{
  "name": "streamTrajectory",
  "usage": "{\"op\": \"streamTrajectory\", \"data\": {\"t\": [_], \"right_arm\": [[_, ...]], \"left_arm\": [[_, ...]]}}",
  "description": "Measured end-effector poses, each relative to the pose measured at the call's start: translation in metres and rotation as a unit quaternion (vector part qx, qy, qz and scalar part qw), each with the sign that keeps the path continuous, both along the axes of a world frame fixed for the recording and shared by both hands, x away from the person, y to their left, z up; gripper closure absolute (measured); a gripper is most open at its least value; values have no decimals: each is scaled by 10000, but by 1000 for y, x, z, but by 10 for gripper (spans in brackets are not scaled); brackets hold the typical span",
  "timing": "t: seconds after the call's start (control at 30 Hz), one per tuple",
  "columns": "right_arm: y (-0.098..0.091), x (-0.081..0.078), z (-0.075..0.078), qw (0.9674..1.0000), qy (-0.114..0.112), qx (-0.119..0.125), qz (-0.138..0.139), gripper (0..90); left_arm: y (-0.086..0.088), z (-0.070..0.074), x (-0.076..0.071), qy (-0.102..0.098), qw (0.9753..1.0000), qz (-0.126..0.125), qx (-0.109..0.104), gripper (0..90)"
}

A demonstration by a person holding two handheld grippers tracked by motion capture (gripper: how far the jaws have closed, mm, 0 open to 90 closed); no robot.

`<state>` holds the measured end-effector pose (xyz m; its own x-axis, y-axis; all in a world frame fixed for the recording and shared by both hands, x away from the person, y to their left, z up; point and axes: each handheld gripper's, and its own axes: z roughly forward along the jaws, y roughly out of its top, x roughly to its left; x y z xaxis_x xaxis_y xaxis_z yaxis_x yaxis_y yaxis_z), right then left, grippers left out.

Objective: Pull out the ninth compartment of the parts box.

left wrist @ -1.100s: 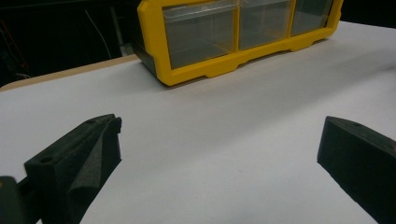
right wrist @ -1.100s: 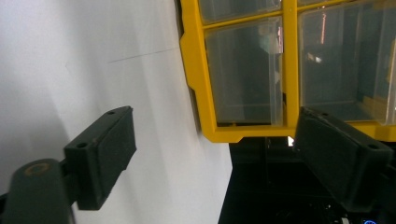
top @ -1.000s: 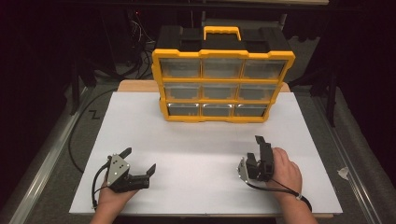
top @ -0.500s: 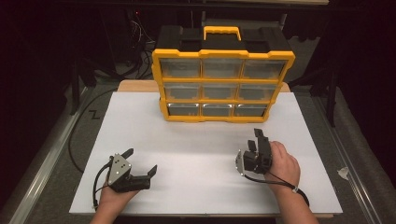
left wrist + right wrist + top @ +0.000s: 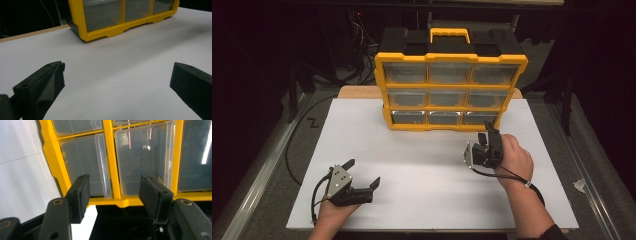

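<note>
Looking at the near edge first, the left hand-held gripper [image 5: 362,176] sits low on the white worktop [image 5: 422,170] with its jaws spread wide and nothing between them, and it hasn't really budged over the last second. The action is all on the other side: the right hand-held gripper [image 5: 488,135] has travelled up the worktop from the near right area and is now close in front of the yellow drawer organizer [image 5: 451,90], turned on its side so the jaws stack vertically in the high view. My read is that this is the approach for pulling one of the clear drawers, nothing grabbed yet. Its jaws are partly open and empty; in the right gripper view they frame the yellow divider [image 5: 113,165] between two clear drawers [image 5: 143,160], with the drawer fronts a bit beyond the pads [image 5: 80,192], not touching. From the high view it lines up with the bottom-right drawer [image 5: 478,118], but with the camera rolled I can't say for sure which drawer it's aiming at. The organizer stands upright at the far middle of the worktop, all drawers looking shut, well apart from the left hand-held gripper and just ahead of the right one.
</note>
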<state>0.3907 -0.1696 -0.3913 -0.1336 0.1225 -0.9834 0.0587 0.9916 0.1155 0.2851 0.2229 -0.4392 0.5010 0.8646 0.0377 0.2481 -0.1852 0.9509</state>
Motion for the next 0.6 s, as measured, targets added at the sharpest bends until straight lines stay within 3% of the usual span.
{"op": "streamTrajectory", "data": {"t": [0.4,0.5,0.53,0.6], "right_arm": [[9,41,-1,9997,123,-202,-18,533],[9,45,-1,9996,127,-254,-37,534],[10,46,-2,9997,153,-158,-60,539],[10,50,-2,9996,73,-276,-14,546]], "left_arm": [[1,0,0,-17,10000,-7,2,1],[1,0,0,-27,10000,-12,2,1],[1,0,0,-27,10000,-12,2,1],[1,0,0,-31,10000,-10,1,1]]}}
